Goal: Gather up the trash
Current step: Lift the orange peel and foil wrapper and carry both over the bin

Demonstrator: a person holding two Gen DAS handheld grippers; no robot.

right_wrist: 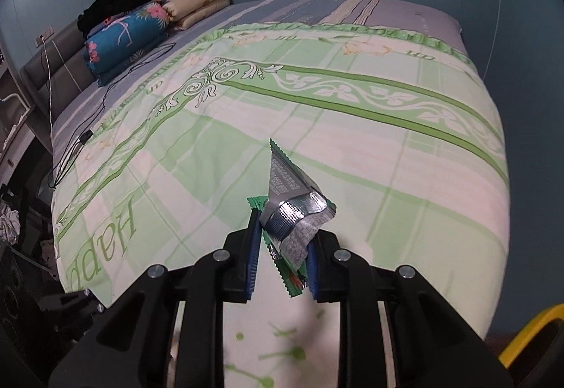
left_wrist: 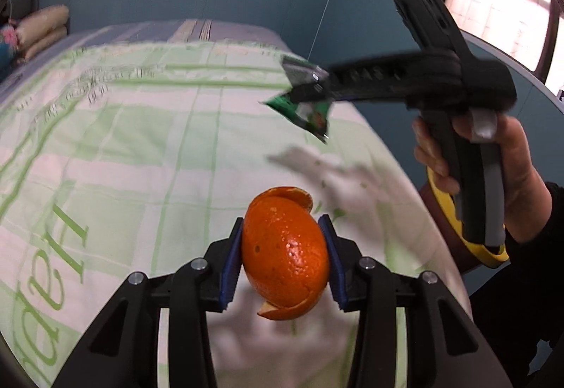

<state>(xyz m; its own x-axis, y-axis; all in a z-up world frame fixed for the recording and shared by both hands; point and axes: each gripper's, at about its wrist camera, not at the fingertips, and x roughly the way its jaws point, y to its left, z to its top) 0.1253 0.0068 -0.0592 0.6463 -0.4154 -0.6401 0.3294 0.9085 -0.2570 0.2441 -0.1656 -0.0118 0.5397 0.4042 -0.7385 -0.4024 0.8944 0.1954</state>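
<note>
My left gripper (left_wrist: 284, 259) is shut on a curled piece of orange peel (left_wrist: 285, 254) and holds it above the bed. My right gripper (right_wrist: 282, 247) is shut on a crumpled green and silver snack wrapper (right_wrist: 292, 215) and holds it above the bed. In the left wrist view the right gripper (left_wrist: 317, 88) is blurred, up and to the right of the peel, with the wrapper (left_wrist: 306, 109) hanging from its tips. A yellow-rimmed bin (left_wrist: 454, 211) shows partly behind the right hand, beside the bed.
The bed (right_wrist: 352, 148) has a green and white cover. Folded blankets and pillows (right_wrist: 141, 24) lie at its far left by the headboard. A black cable (right_wrist: 88, 137) runs along the left edge. The yellow bin corner (right_wrist: 532, 335) sits at lower right.
</note>
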